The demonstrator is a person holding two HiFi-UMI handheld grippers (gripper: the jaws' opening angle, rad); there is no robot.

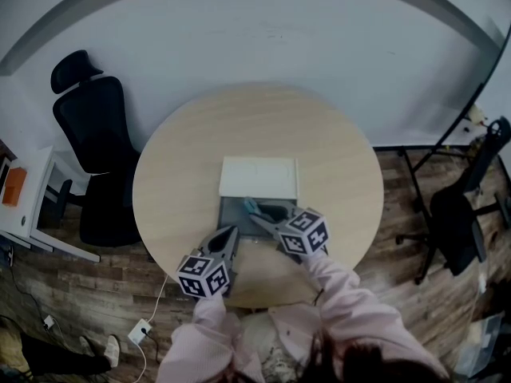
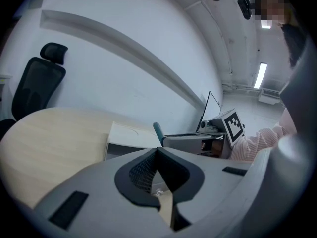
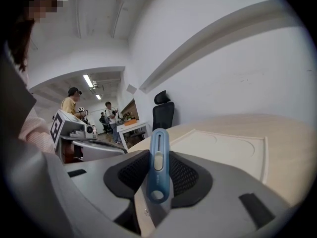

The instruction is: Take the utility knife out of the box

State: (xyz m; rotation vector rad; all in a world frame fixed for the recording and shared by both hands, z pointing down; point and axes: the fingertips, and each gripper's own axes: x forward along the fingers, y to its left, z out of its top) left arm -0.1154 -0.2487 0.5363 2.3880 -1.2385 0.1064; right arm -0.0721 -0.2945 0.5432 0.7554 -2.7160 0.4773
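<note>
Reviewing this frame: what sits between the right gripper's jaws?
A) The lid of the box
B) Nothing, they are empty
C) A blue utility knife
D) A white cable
C: in the right gripper view, the right gripper is closed on a blue utility knife, whose slider and end hole show between the dark pads.

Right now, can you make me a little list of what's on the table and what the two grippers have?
table: round, light wood
box: open, on the table
lid: white, lying flat behind the box
utility knife: blue, clamped in the fingers of the right gripper
left gripper: fingers together, nothing between them, at the box's near left corner
</note>
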